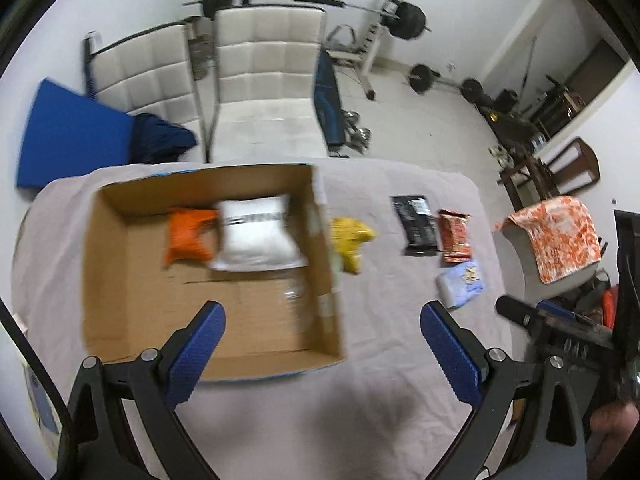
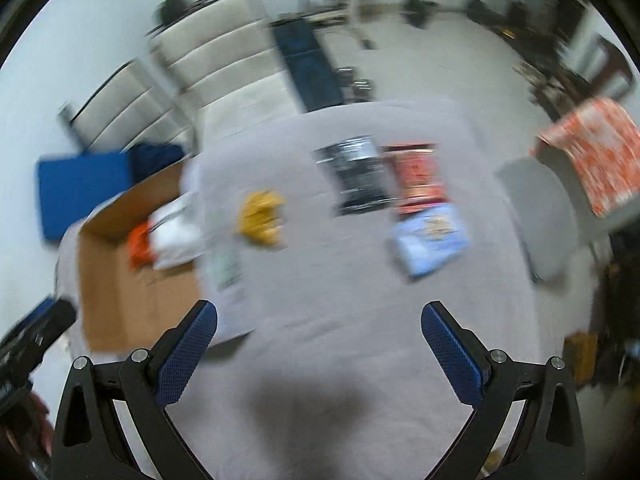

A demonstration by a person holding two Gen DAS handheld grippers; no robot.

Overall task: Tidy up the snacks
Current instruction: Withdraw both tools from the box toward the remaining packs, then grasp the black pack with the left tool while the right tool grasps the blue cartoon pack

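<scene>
We see both blue-padded grippers, left (image 1: 322, 330) and right (image 2: 319, 330), spread wide and empty | open brown cardboard box (image 1: 120, 280) holds orange packet (image 1: 186, 240) and white packet (image 1: 256, 234) | yellow (image 1: 351, 243), black (image 1: 416, 225), red (image 1: 454, 240), pale blue (image 1: 462, 282) packets lie on grey tablecloth (image 1: 380, 352) beside it | white padded chairs (image 1: 266, 84) behind | right view blurred, labels unreadable.

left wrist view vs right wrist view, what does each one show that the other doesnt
Only the left wrist view shows the whole cardboard box floor and the right gripper's body at its edge. Only the right wrist view shows the left gripper's body at its left edge. Both share the orange packet, white packet, yellow packet, black packet, red packet and light blue packet.
</scene>
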